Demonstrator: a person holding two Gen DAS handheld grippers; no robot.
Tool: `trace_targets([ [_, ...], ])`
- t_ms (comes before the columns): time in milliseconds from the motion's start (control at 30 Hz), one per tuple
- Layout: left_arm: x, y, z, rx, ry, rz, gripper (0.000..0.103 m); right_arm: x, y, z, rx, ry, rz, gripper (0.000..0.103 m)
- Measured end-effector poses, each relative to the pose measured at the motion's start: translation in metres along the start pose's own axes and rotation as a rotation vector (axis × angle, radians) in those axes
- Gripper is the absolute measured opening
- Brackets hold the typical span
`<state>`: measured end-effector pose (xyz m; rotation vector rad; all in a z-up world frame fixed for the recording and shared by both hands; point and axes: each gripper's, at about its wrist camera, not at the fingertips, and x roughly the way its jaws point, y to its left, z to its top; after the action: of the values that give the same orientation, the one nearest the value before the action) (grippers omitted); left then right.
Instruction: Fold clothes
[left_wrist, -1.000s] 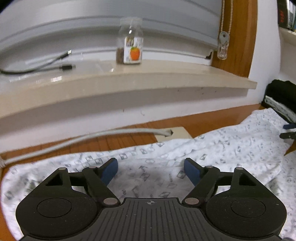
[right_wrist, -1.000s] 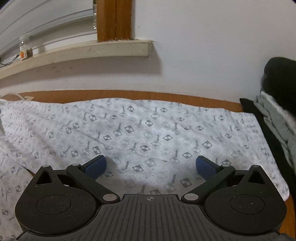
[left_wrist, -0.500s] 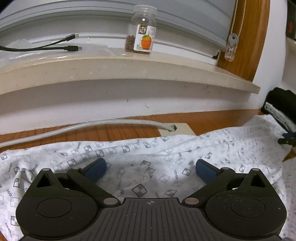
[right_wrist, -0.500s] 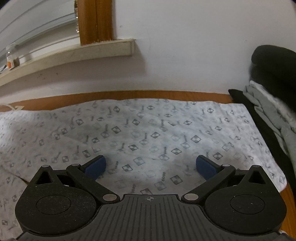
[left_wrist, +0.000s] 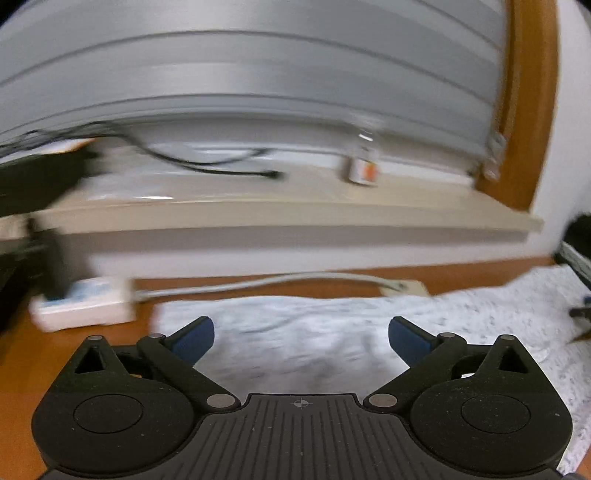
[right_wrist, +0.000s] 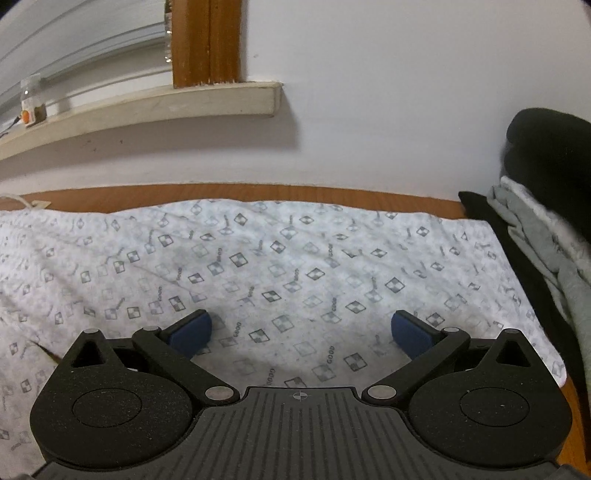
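Observation:
A white garment with a grey diamond print (right_wrist: 295, 258) lies spread flat on the wooden table. My right gripper (right_wrist: 301, 330) hovers just above its right half, open, with nothing between its blue pads. The left wrist view is motion-blurred. There my left gripper (left_wrist: 301, 338) stands wide over the garment (left_wrist: 332, 332) near its left edge. Its jaws are closing slightly with nothing between them, and the cloth lies flat below.
A white power strip (left_wrist: 85, 302) and a grey cable (left_wrist: 277, 282) lie on the table left of and behind the garment. The window sill (right_wrist: 147, 107) carries a small bottle (left_wrist: 364, 171) and a black cable (left_wrist: 207, 166). Piled grey and black clothes (right_wrist: 546, 221) sit at the right.
My left gripper let its jaws widen, then drew back and left above the garment, bringing the cloth's left edge and the power strip into view. The right gripper stayed put, open.

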<state>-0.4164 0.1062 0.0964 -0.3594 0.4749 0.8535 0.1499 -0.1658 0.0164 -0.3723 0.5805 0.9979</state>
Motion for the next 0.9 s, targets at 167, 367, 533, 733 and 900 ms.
trace_targets([
  [167, 0.015, 0.044, -0.002, -0.103, 0.080, 0.006, 0.077, 0.000, 0.000, 0.000, 0.000, -0.002, -0.007, 0.103],
  [367, 0.055, 0.060, 0.003, -0.138, 0.153, -0.010, 0.068, -0.001, -0.002, 0.000, 0.010, -0.003, -0.015, 0.103],
  [533, 0.047, 0.052, 0.024, -0.078, 0.052, 0.016, 0.002, -0.001, -0.002, 0.000, 0.009, -0.006, -0.027, 0.103],
  [733, 0.029, 0.058, 0.050, -0.055, -0.040, 0.144, 0.004, -0.002, -0.001, -0.001, -0.005, -0.011, -0.042, 0.103],
  [900, 0.034, 0.053, 0.030, -0.043, 0.007, 0.201, 0.048, -0.002, -0.003, -0.001, -0.009, -0.012, -0.047, 0.103],
])
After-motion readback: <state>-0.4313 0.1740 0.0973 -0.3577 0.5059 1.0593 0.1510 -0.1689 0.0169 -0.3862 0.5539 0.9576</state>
